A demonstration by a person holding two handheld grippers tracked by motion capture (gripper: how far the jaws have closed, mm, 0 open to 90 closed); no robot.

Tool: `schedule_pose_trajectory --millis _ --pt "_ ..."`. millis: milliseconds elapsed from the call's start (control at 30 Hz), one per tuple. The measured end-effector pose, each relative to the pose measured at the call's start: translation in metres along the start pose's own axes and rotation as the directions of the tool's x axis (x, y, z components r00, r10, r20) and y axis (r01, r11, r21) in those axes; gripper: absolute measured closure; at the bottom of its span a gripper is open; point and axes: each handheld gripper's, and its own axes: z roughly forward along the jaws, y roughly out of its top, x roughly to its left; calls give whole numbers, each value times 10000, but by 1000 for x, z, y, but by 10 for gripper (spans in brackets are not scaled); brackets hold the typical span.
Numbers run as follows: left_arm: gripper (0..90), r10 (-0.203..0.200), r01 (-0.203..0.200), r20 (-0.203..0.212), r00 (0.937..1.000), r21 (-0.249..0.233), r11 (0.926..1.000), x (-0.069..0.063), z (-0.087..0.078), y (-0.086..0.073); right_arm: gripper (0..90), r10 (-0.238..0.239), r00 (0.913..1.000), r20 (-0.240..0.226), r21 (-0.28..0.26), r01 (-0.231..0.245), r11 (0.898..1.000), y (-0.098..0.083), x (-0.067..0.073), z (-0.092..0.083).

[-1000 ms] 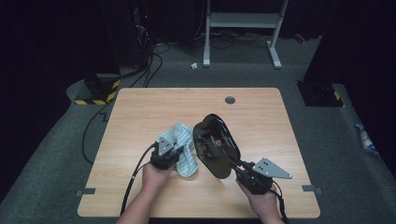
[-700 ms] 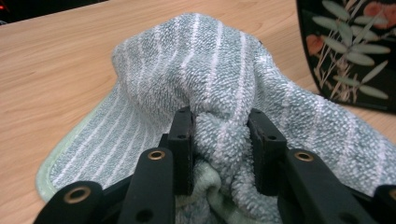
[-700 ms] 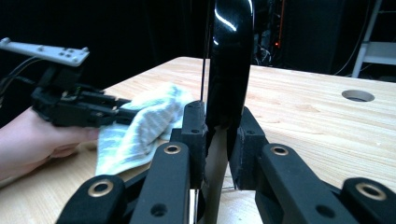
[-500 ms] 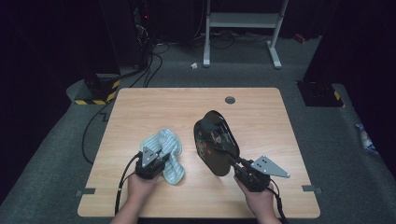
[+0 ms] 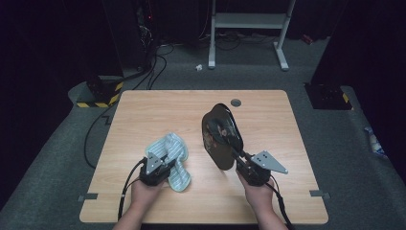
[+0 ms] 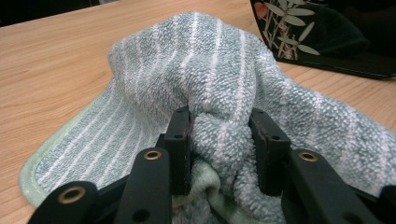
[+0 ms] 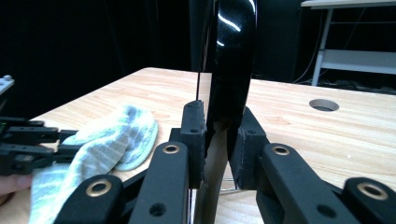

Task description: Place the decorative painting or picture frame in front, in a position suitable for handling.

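While the left tongs point(image 6: 219, 154) clamp a bunched fold of the green-and-white striped towel point(image 6: 205, 84), their jaws have just been opening slightly, with the cloth still between the pads. The towel lies crumpled on the tabletop point(image 5: 158, 115), toward the near left, just beside the black dish point(image 5: 221, 136). The right tongs point(image 7: 217, 140) are clamped on the lower rim of this glossy black dish, which stands upright on edge near the tabletop's centre. A leaf pattern shows on its inner face; the dish appears oval, though the angle leaves this uncertain. Towel and dish sit close, apparently not touching.
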Motion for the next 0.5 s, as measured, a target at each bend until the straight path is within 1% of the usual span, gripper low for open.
schedule_pose_trajectory --millis 133,267,400,500 --pt "640 27 -27 53 10000 -14 10000 0 0 0 758 -64 9999 135 -62 65 10000 -1 3 3" --pt "637 46 -46 36 10000 -1 10000 -1 0 0 722 -90 9999 144 122 88 9999 -4 5 5" --pt "628 -3 2 44 10000 65 10000 0 1 0 645 -206 9997 104 289 203 9994 -6 5 6" --pt "626 -1 1 22 10000 53 10000 0 1 0 550 37 10000 -8 395 -36 9992 -6 2 4"
